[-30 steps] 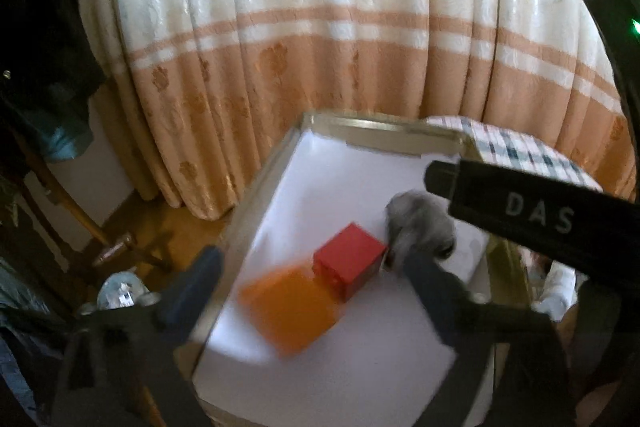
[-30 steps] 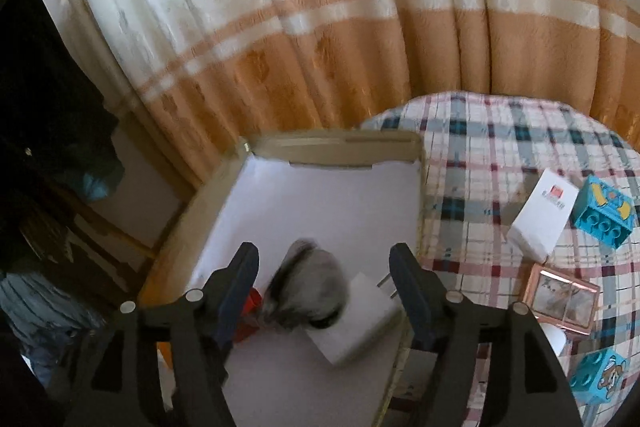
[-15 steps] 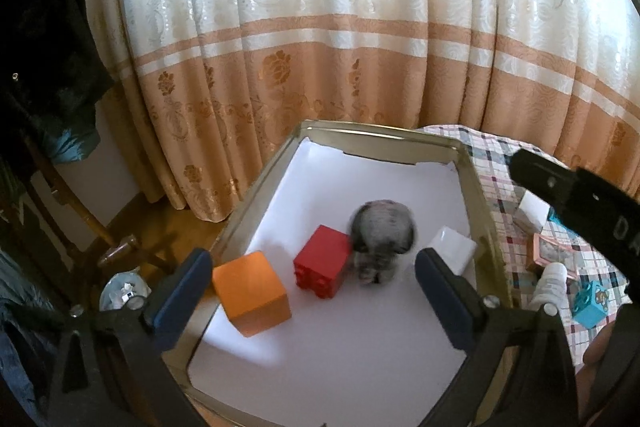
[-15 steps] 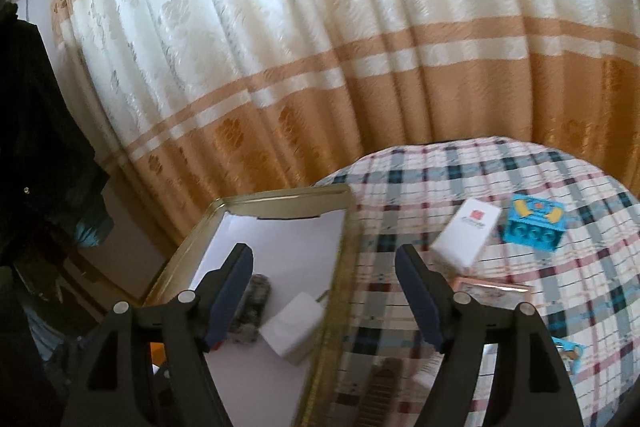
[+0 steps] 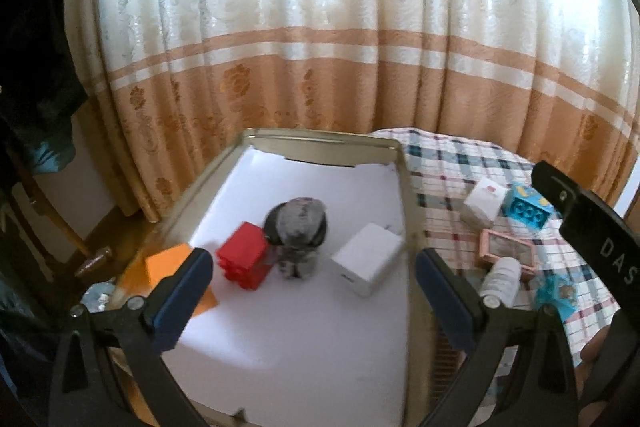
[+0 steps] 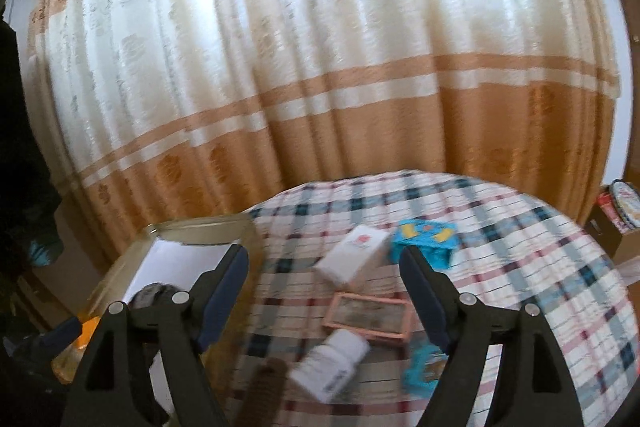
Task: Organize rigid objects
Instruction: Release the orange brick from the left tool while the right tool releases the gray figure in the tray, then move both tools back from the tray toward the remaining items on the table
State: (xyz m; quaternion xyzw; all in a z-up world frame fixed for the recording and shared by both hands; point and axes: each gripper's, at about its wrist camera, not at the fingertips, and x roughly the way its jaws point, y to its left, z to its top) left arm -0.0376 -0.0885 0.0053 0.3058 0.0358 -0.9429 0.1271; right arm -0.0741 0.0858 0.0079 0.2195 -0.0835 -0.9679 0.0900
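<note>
A gold-rimmed tray (image 5: 404,187) with a white floor holds an orange cube (image 5: 168,267), a red block (image 5: 244,259), a grey figurine (image 5: 300,227) and a white charger (image 5: 368,259). My left gripper (image 5: 308,299) is open and empty above the tray's near part. My right gripper (image 6: 324,291) is open and empty above the checked tablecloth (image 6: 520,251). Under it lie a white box (image 6: 352,255), a blue block (image 6: 428,239), a pink frame (image 6: 368,315), a white bottle (image 6: 332,363) and a second blue block (image 6: 424,367). The tray's corner (image 6: 192,227) shows at left.
A cream and orange curtain (image 5: 320,67) hangs behind the round table. In the left wrist view, the white box (image 5: 484,199), blue block (image 5: 528,207), pink frame (image 5: 508,251) and bottle (image 5: 500,279) lie right of the tray. Dark furniture (image 5: 36,107) stands at left.
The orange cube and the grey figurine came to rest in the tray. Both grippers drew back and up. The right gripper swung right, from over the tray to over the tablecloth.
</note>
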